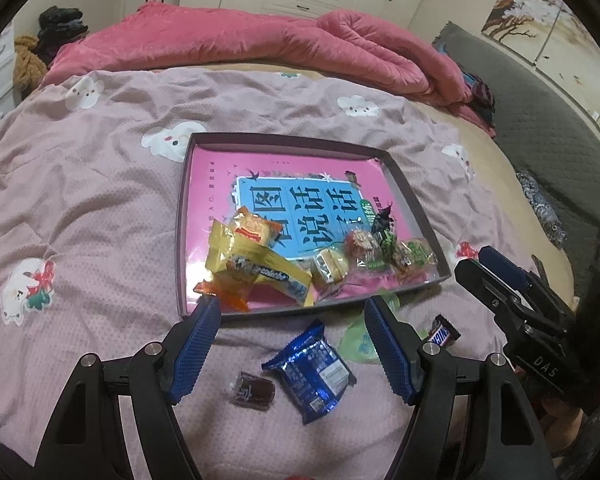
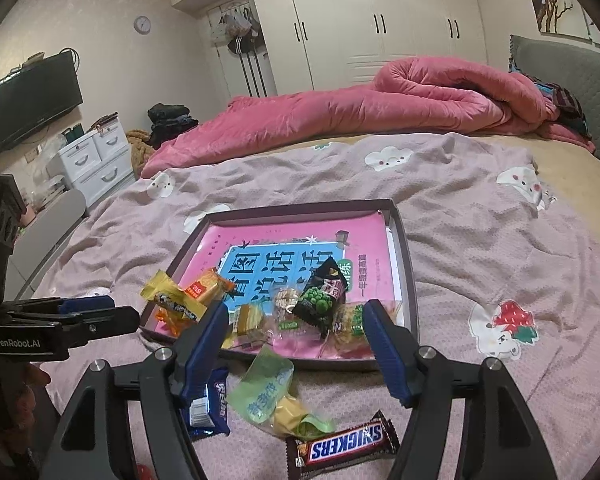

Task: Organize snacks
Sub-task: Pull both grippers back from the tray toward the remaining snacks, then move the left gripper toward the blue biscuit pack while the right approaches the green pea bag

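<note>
A shallow dark box with a pink and blue book in it lies on the bed. Several wrapped snacks sit at its near end, among them a yellow pack and a black-green pea bag. On the blanket before it lie a blue pack, a dark brown candy, a green pouch and a Snickers bar. My left gripper is open and empty above the blue pack. My right gripper is open and empty above the green pouch.
The bed carries a mauve cartoon blanket and a rolled pink quilt at the far side. A grey headboard stands at the right. White drawers, a TV and wardrobes line the walls.
</note>
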Demonstrator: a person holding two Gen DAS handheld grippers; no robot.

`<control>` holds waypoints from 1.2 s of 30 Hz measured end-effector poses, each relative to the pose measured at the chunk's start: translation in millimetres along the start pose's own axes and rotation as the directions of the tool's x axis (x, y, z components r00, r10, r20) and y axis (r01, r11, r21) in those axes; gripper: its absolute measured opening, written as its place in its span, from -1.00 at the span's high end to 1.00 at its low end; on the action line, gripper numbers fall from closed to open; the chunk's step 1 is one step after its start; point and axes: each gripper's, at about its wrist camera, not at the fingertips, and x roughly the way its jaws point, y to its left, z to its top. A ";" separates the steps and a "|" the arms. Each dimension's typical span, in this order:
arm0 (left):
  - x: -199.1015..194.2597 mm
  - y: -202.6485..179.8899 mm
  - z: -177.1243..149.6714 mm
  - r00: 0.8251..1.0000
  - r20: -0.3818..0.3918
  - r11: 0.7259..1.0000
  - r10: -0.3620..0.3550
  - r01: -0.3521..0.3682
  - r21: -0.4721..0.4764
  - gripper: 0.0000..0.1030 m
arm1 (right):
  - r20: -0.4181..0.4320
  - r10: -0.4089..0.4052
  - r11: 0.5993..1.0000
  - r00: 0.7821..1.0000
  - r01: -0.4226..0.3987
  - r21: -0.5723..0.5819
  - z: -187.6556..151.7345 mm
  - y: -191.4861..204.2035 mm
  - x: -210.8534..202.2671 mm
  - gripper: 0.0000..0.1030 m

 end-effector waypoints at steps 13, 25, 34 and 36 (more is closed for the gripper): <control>-2.2 -5.6 -12.4 0.999 -0.035 1.000 -0.004 0.005 0.021 -0.47 | -0.038 0.011 1.000 0.999 -0.012 -0.019 -13.5 4.1 -7.6 -0.36; 21.4 -6.5 -31.1 0.989 -0.137 0.999 -0.050 0.049 -0.007 -0.47 | -0.097 0.013 1.000 0.995 -0.013 0.002 -26.6 -2.7 -1.3 -0.38; 37.6 -9.1 -44.1 0.977 -0.201 0.997 -0.073 0.071 -0.017 -0.47 | -0.138 0.008 1.000 0.990 -0.010 -0.016 -33.6 -3.4 5.7 -0.38; 39.8 -11.4 -46.3 0.976 -0.207 0.998 -0.069 0.068 -0.011 -0.47 | -0.149 0.000 1.000 0.989 -0.004 -0.024 -35.6 -3.6 7.7 -0.38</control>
